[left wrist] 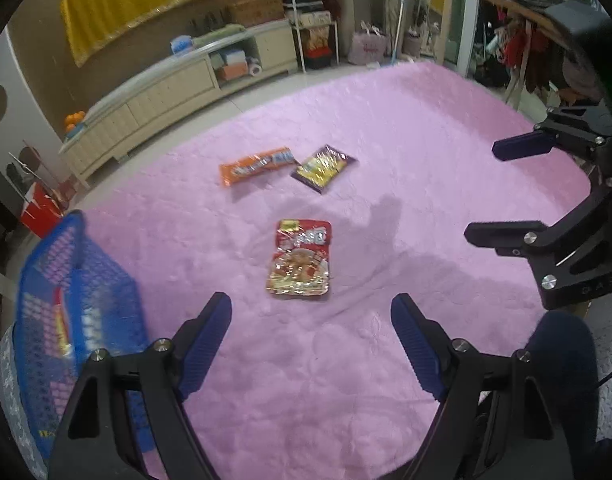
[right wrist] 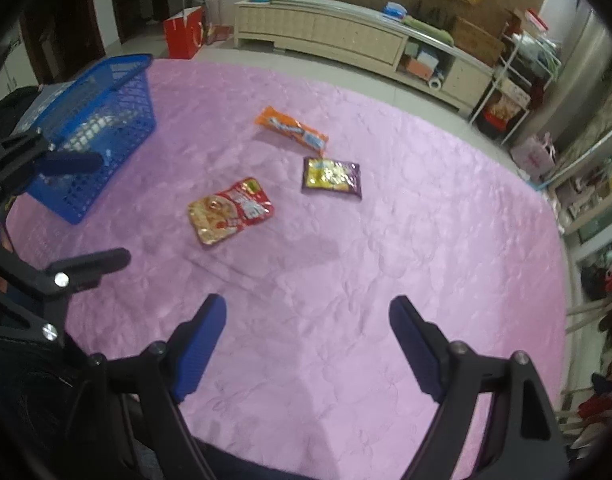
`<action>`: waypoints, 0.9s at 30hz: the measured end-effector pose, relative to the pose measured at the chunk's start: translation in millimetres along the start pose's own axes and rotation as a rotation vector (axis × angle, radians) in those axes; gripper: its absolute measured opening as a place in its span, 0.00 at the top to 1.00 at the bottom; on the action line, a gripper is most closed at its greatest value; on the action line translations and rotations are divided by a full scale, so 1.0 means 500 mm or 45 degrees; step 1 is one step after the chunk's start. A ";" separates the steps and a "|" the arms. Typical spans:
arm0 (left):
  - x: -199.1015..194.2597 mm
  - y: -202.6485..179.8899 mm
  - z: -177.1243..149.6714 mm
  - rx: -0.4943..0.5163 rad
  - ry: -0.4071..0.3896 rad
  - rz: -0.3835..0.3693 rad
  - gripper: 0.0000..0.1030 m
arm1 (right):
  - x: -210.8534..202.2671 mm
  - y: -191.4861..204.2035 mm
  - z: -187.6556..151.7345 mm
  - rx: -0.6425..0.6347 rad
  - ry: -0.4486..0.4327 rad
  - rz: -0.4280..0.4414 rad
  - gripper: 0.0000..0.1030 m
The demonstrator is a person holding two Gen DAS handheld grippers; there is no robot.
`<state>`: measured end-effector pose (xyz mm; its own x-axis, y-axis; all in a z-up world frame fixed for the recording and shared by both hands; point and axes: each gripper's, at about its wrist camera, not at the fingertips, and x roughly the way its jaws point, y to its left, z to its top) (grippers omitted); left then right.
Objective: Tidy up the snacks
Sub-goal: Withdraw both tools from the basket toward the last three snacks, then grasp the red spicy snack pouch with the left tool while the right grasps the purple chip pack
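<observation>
We get dim, flat indoor light w/ a purplish cast in both views. Soft shadows lie on the pink blanket point(left wrist: 386, 128) right of the red pack point(left wrist: 300, 260), so light probably comes from upper left. Foil glare on the yellow pack point(right wrist: 332, 178). Blue basket point(left wrist: 62, 300) is smeared by blur. Heavy fisheye bending and black vignette at edges; background soft, grainy.

- Orange packet point(left wrist: 258, 165) — white lettering runs along its face, too blurred to read.
- Red packet point(left wrist: 301, 259) — large white characters near its top, a small yellow patch in one corner; none legible.
- Purple packet point(left wrist: 323, 167) — yellow print only, no words made out.
- Basket point(left wrist: 46, 280) — yellow marks low on its wall, unreadable.
</observation>
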<state>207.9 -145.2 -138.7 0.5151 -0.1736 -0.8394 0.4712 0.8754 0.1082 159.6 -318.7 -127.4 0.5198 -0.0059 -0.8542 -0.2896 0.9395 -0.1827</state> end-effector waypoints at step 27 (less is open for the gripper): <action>0.263 0.028 0.072 -0.077 0.225 -0.115 0.58 | 0.203 -0.059 0.029 0.080 0.076 0.057 0.16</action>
<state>307.8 -172.1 -228.4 0.3367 -0.1754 -0.9251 0.4633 0.8862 0.0006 232.5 -341.8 -201.7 0.4584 0.0183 -0.8886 -0.2596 0.9590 -0.1141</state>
